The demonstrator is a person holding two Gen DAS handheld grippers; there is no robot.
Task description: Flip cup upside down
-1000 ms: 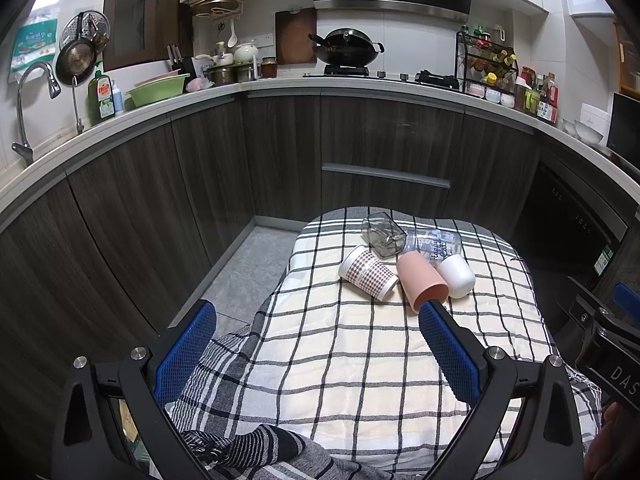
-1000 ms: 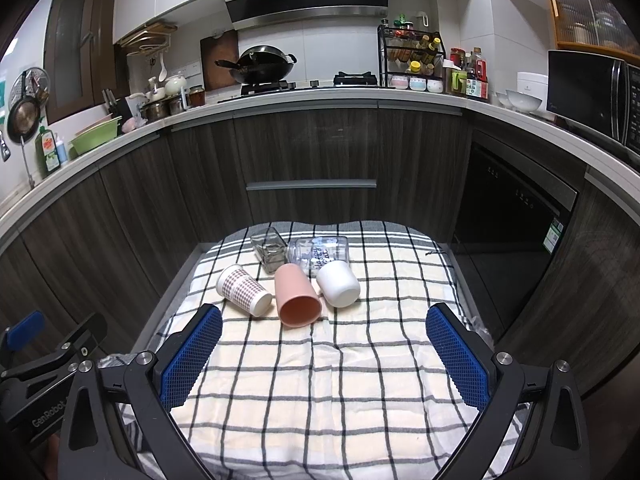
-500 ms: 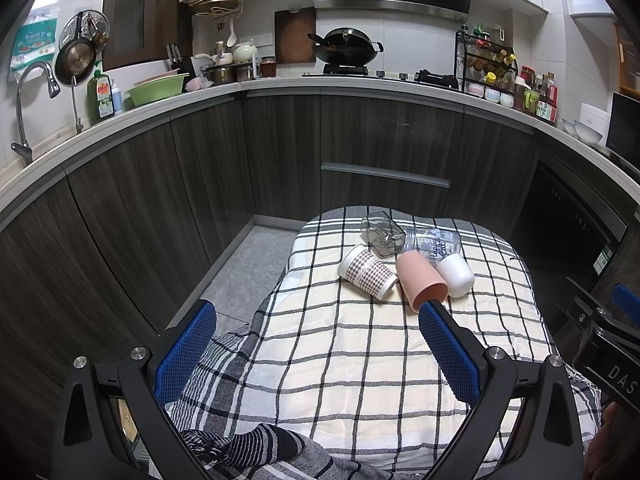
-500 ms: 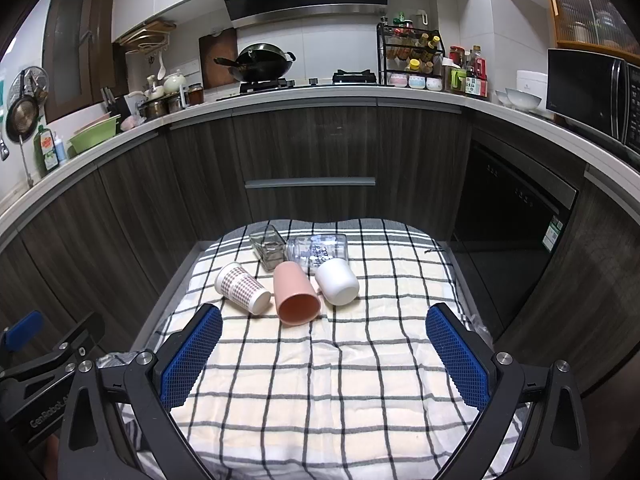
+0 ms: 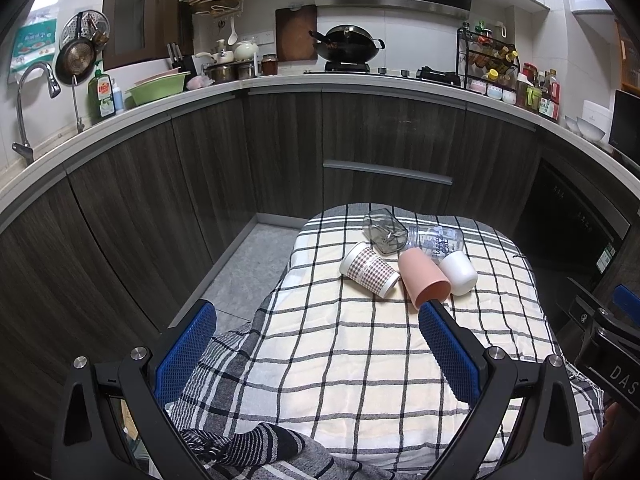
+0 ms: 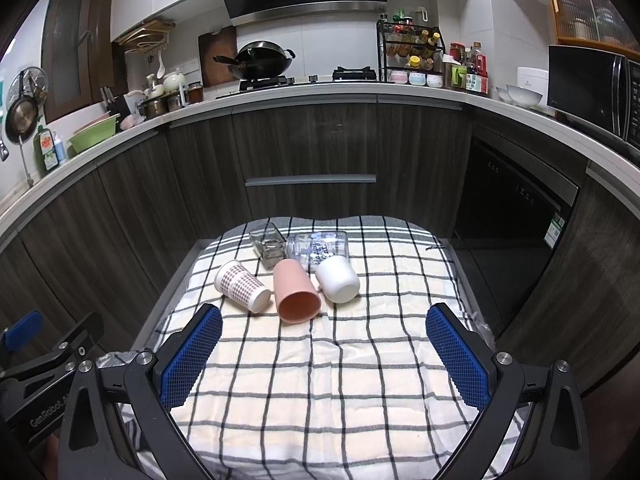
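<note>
Several cups lie on their sides in a cluster on the checked cloth [image 6: 320, 380]: a patterned paper cup [image 6: 241, 286] [image 5: 369, 268], a pink cup [image 6: 296, 291] [image 5: 424, 276] with its mouth toward me, a white cup [image 6: 337, 279] [image 5: 459, 272], a clear printed glass [image 6: 318, 246] [image 5: 434, 239] and a smoky square glass [image 6: 269, 245] [image 5: 383, 231]. My right gripper [image 6: 324, 350] is open and empty, a short way in front of the cups. My left gripper [image 5: 316, 350] is open and empty, to the near left of them.
The cloth-covered table [image 5: 360, 360] stands in front of dark kitchen cabinets [image 6: 312, 152]. A dark striped cloth [image 5: 256, 450] is bunched at the table's near left corner. The floor [image 5: 248, 268] drops away on the left. The right gripper's body shows at the left view's right edge [image 5: 600, 344].
</note>
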